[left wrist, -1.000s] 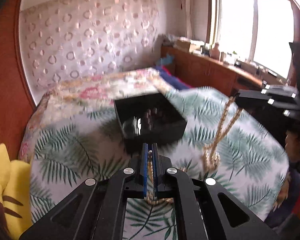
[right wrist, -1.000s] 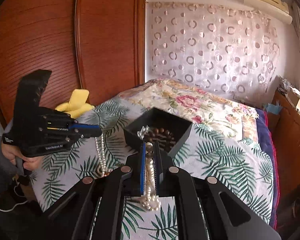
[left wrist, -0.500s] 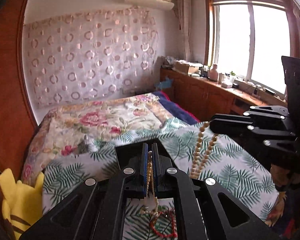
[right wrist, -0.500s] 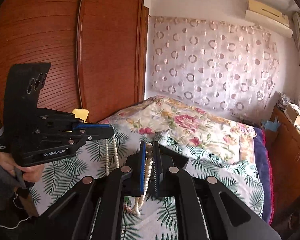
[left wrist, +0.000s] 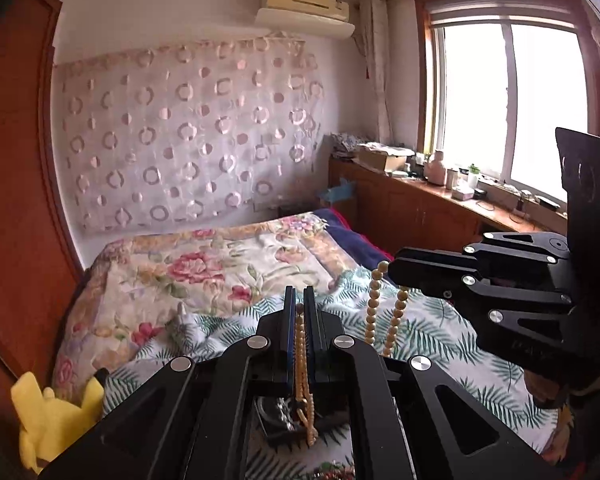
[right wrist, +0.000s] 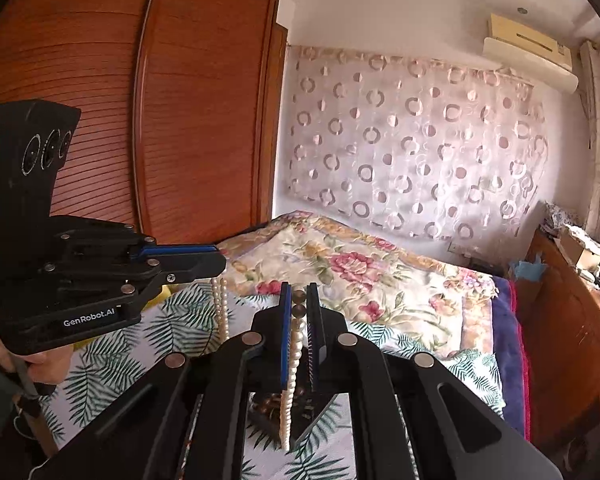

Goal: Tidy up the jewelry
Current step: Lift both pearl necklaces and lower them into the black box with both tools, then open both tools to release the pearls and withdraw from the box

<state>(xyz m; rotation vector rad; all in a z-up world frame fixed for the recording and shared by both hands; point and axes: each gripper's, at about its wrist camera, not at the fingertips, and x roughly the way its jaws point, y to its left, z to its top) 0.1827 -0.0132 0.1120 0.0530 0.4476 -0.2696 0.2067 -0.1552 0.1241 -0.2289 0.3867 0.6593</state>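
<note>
A long pearl necklace [left wrist: 301,364] hangs between both grippers, high above the bed. My left gripper [left wrist: 299,300] is shut on one part of it; strands dangle below the fingers. My right gripper [right wrist: 299,296] is shut on another part [right wrist: 296,344]. In the left wrist view the right gripper [left wrist: 396,270] holds a hanging loop [left wrist: 384,312]. In the right wrist view the left gripper [right wrist: 220,258] holds hanging strands [right wrist: 220,304]. The black jewelry box [left wrist: 276,420] lies below on the leaf-print cover and also shows in the right wrist view [right wrist: 308,404], mostly hidden by the gripper bodies.
A red bead bracelet [left wrist: 332,474] lies on the bed near the box. A yellow plush toy [left wrist: 48,416] sits at the bed's left edge. A wooden wardrobe [right wrist: 140,120] stands to the left, and a wooden cabinet [left wrist: 420,208] runs under the window.
Both grippers have risen together with the pearl necklace, lifting it off the bed. The jewelry box has dropped low in both views, behind the gripper bodies.
</note>
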